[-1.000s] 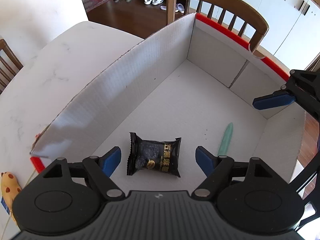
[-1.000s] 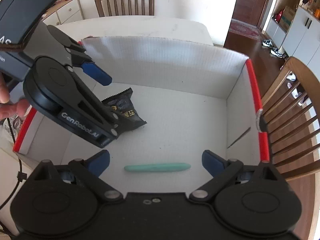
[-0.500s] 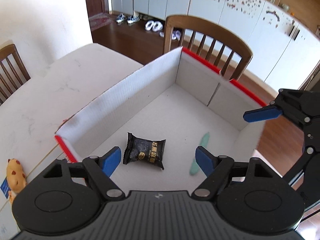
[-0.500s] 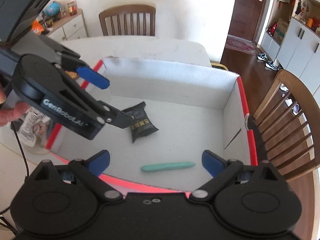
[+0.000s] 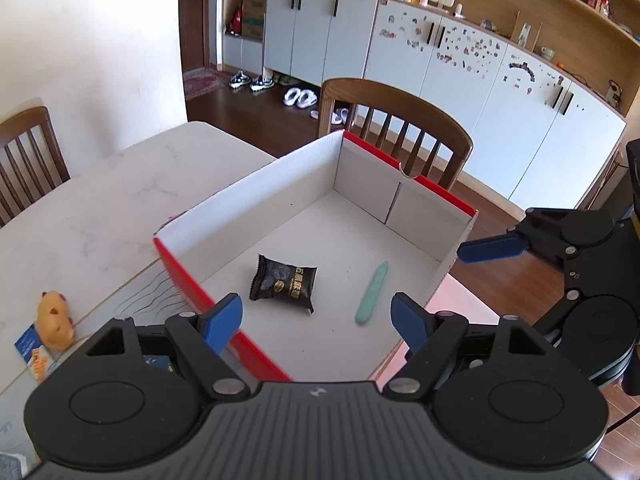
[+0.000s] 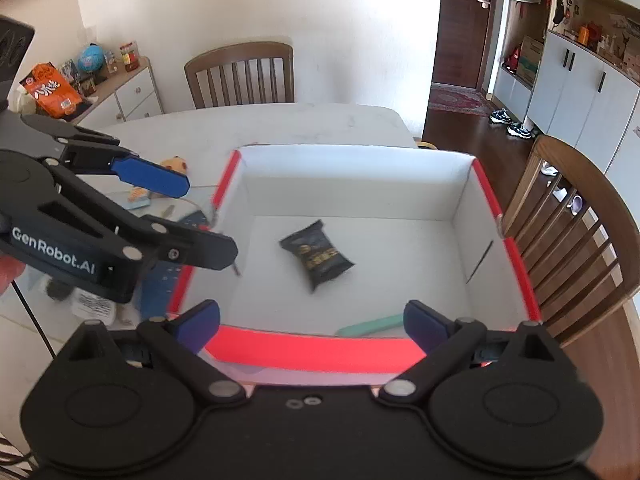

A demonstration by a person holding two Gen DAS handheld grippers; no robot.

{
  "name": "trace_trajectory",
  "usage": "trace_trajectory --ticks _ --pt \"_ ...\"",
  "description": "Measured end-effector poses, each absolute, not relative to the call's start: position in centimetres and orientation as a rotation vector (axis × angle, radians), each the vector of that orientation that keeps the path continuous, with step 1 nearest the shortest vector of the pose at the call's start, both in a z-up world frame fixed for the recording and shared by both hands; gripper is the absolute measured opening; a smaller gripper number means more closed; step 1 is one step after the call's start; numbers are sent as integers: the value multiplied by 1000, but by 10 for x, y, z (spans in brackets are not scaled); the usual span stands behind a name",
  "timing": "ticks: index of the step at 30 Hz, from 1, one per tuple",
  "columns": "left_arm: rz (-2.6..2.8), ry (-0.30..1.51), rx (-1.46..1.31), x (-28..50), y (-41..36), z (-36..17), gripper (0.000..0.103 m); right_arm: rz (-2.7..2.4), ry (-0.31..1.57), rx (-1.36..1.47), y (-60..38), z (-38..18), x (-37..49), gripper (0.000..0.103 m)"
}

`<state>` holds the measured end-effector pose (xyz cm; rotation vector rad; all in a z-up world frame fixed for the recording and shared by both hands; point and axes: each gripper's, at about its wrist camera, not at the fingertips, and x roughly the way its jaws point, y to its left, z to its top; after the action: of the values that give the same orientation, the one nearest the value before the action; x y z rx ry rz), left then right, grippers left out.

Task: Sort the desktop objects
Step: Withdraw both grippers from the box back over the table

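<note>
A white cardboard box with red outer walls (image 5: 256, 184) (image 6: 320, 350) stands on the table. Inside it lie a black snack packet (image 5: 284, 283) (image 6: 317, 256) and a mint-green pen-like stick (image 5: 372, 293) (image 6: 370, 326). My left gripper (image 5: 316, 316) is open and empty, held above the box's near corner. My right gripper (image 6: 312, 322) is open and empty, above the box's near red wall. Each gripper shows in the other's view, the left one (image 6: 152, 176) beside the box, the right one (image 5: 492, 246) off its right side.
A yellow toy animal (image 5: 54, 314) (image 6: 174, 164) and a blue card (image 5: 32, 350) lie on the table left of the box, with papers and small items (image 6: 92, 304). Wooden chairs (image 5: 396, 120) (image 6: 572, 220) stand at the table's edges.
Both grippers have risen and pulled back out of the box, staying open. The packet and the green stick stay on the box floor.
</note>
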<state>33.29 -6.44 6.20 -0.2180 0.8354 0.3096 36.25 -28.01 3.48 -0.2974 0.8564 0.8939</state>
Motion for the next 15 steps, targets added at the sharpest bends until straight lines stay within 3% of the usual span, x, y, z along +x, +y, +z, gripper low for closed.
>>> trace_trajectory --ticks 15 --pt "349 751 -204 243 -59 81 83 880 840 -276 -247 42 303 99"
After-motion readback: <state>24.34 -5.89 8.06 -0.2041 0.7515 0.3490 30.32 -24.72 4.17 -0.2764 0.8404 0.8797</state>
